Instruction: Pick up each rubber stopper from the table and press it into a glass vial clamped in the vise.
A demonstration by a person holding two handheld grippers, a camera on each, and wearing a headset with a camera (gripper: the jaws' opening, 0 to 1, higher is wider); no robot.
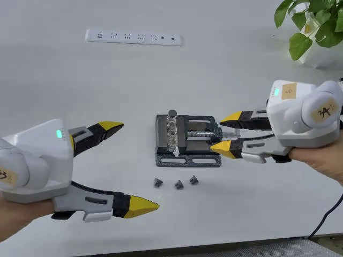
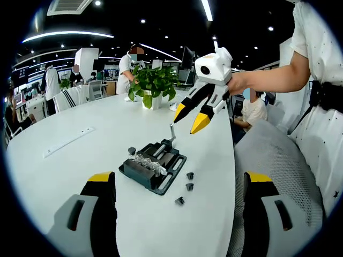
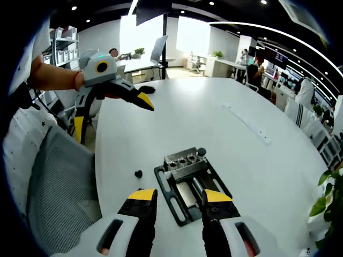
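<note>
Your broad white table (image 1: pixel 64 96) carries everything, and you hold both tools above it. Your left claw (image 1: pixel 138 165), white with black, yellow-tipped jaws, is spread very wide and has nothing in it. Your right claw (image 1: pixel 217 134), of the same make, is parted much less and also has nothing in it. In the head view it overlaps the screw end of the black metal vise (image 1: pixel 187 140).

The vise sits mid-table and grips a row of small clear glass vials (image 1: pixel 172 134) upright, likely so their mouths face up and do not shift when you press down. The vial at the far end of the row already wears a dark cap (image 1: pixel 172 113). Three small dark grey rubber stoppers (image 1: pixel 179 184) lie loose on the table just in front of the vise, apart from one another. They were probably laid there to give you a short reach.

The left gripper view tells you what the head view cannot: your right claw hangs well clear above the vise, not touching it. The right gripper view looks down onto the row and shows what look like three open mouths beside the capped vial, which would match the three loose stoppers. In that view one loose stopper lies to the left of the vise, near your own jaws.
</note>
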